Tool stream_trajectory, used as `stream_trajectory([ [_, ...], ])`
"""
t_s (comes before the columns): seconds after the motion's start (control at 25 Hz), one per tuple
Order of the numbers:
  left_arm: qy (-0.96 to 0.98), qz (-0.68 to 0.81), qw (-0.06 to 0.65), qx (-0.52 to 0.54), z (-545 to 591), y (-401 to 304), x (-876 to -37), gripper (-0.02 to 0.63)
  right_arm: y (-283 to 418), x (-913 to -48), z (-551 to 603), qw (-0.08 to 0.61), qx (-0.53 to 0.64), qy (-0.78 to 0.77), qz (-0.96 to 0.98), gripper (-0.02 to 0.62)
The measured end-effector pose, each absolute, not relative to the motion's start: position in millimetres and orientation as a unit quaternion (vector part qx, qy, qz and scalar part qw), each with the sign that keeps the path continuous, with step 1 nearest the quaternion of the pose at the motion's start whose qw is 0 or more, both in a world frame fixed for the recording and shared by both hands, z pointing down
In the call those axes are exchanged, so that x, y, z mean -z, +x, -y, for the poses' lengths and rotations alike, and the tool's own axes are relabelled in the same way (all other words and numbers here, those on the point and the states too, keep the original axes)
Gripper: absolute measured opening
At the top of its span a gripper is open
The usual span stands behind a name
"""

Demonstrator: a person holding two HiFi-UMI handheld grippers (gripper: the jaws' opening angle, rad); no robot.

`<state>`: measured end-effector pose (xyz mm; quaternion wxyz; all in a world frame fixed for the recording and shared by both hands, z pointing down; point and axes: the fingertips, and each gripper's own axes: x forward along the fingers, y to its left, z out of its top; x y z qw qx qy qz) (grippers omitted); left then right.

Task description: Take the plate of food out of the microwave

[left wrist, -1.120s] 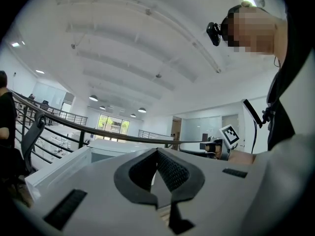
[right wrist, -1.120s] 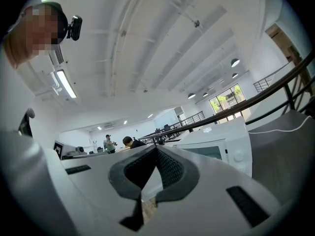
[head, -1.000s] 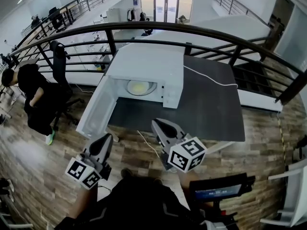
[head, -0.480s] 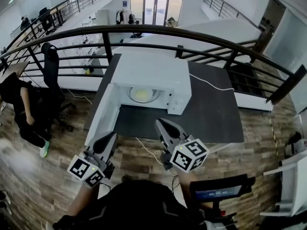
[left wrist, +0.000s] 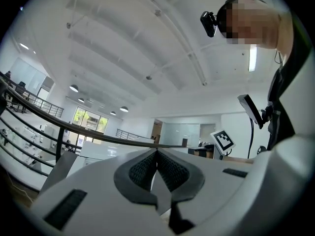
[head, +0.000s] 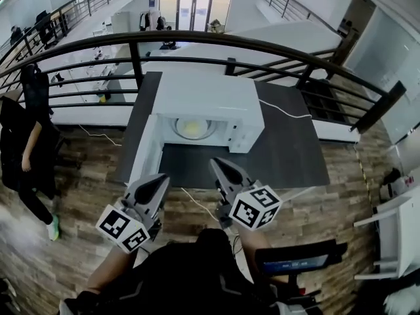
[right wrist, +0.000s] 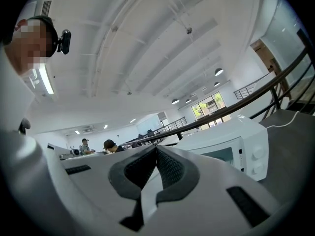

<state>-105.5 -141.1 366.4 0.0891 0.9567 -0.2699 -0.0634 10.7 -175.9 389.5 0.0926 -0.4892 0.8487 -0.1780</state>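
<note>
Because the one plate (head: 193, 128) sits deep in the one microwave (head: 207, 94), as seen in the head view, food could be spilled if it is dragged out tilted. Left gripper view: the left gripper (left wrist: 156, 152) is held with fingers (left wrist: 141, 173) pressed together, empty. Right gripper view: the right gripper (right wrist: 155, 148) is likewise shut and empty. Two grippers are counted.

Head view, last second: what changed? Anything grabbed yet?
The left gripper rose slightly toward the open door. The microwave sits a little nearer in the head view, so the person has probably stepped in. Nothing taken or let go. Unchanged: left gripper and right gripper shut and empty, plate of food inside.
</note>
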Motion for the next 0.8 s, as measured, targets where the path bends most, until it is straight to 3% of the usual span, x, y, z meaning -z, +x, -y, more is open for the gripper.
stream_trajectory([
  [0.48, 0.953, 0.281, 0.104, 0.045, 198.7, -87.1, -378.0, 0.005, 44.8, -446.6, 257.2, 0.129, 0.283, -0.504, -0.806, 0.0],
  [0.8, 0.941, 0.318, 0.109, 0.038, 240.9, -69.9, -391.2, 0.005, 75.5, -510.5, 317.9, 0.135, 0.371, -0.5, -0.77, 0.065],
])
